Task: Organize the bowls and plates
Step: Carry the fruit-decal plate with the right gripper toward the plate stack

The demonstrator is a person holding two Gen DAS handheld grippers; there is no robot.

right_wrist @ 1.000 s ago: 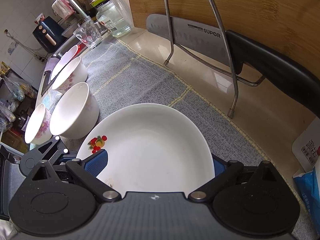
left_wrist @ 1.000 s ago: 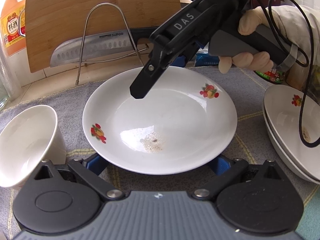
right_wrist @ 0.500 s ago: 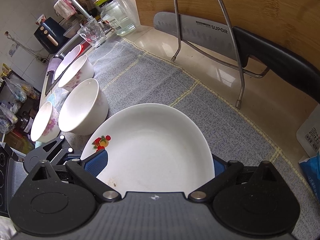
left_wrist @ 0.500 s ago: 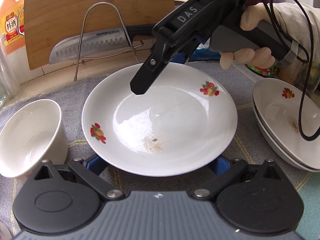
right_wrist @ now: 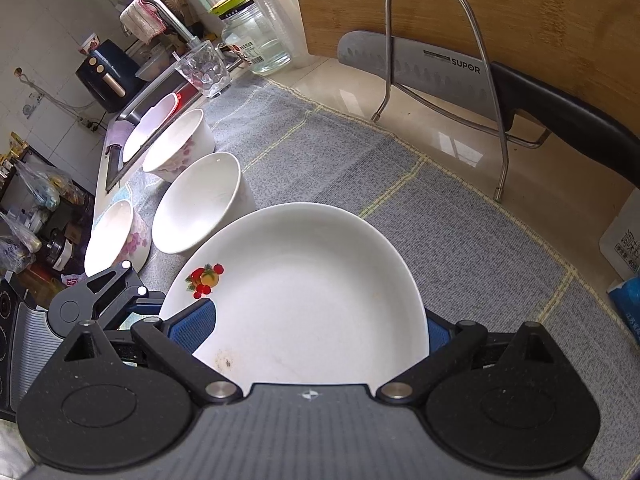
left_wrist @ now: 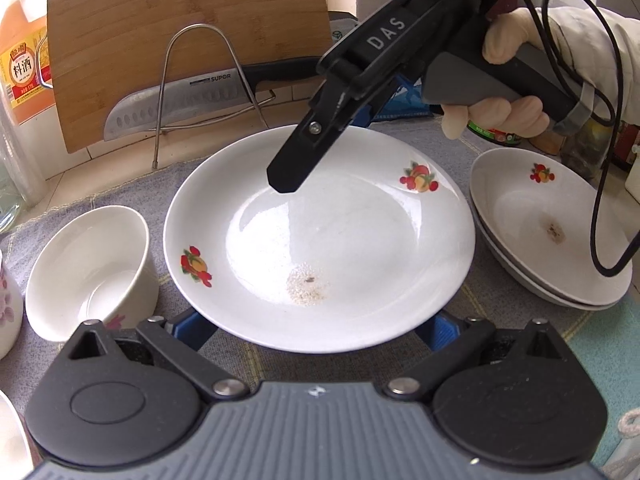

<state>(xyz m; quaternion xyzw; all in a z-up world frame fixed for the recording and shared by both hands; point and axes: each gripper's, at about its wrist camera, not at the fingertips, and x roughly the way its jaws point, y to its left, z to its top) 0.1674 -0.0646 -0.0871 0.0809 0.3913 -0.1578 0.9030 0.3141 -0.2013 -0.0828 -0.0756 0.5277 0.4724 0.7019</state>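
Observation:
A white plate with fruit prints point(left_wrist: 344, 240) is lifted above the grey mat, gripped from two sides. My left gripper point(left_wrist: 316, 330) is shut on its near rim. My right gripper point(right_wrist: 312, 332) is shut on the opposite rim, and its body point(left_wrist: 360, 80) reaches over the plate's far edge. The same plate point(right_wrist: 304, 292) fills the right wrist view. Two stacked white plates point(left_wrist: 548, 232) lie to the right. A plain white bowl point(left_wrist: 92, 268) stands to the left.
Two flowered bowls point(right_wrist: 180, 144) point(right_wrist: 116, 240) and the plain bowl point(right_wrist: 204, 204) stand on the mat beside the sink. A knife point(left_wrist: 180, 98) on a wire rack point(left_wrist: 200, 92) leans against a wooden board point(left_wrist: 180, 32) behind. A cooking-wine bottle point(left_wrist: 22, 72) stands at the far left.
The plate has moved right with both grippers on it, away from the bowls and closer to the stacked plates, more of which now shows.

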